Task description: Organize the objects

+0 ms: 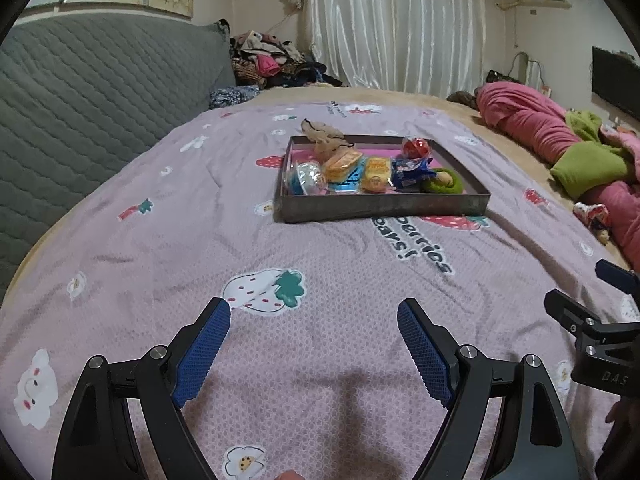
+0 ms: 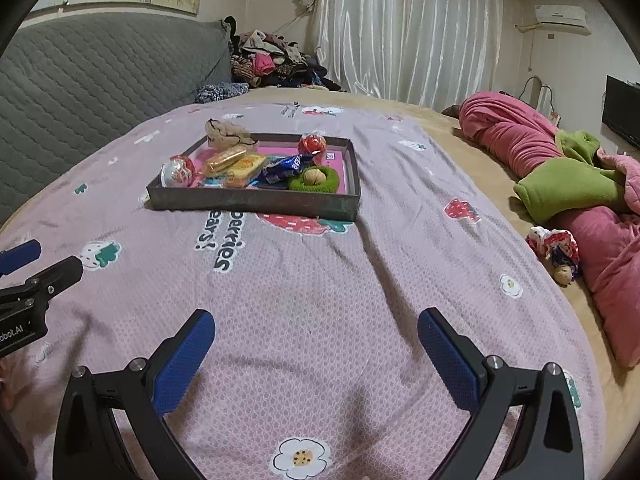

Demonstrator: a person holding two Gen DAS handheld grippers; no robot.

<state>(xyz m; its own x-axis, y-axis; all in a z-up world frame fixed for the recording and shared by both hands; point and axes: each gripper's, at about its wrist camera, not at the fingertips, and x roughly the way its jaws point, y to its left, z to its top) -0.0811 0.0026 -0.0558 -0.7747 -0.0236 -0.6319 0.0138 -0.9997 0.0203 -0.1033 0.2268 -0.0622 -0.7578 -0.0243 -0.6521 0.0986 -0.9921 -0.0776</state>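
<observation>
The left gripper [image 1: 314, 344] hovered low over the pink bedspread [image 1: 320, 264], jaws spread wide and empty. The right gripper [image 2: 316, 354] hung beside it, equally wide and holding nothing. Well ahead of both lay the shallow dark tray [image 1: 384, 205], slightly right of the left gripper's line and slightly left of the right one's.

The snacks inside were heaped together: a clear capsule [image 1: 306, 176], yellow packets [image 1: 342, 164], a blue wrapper [image 1: 410, 172], a red ball [image 1: 416, 148] and a green ring [image 1: 444, 184] holding a walnut [image 2: 314, 177].

A wide grab into that pile would likely catch two wrappers, or nudge the round pieces loose. The soft bedding could also let the tray tip under pressure.

The tray's long axis ran across the grippers' view, its near wall facing them, slightly angled.
</observation>
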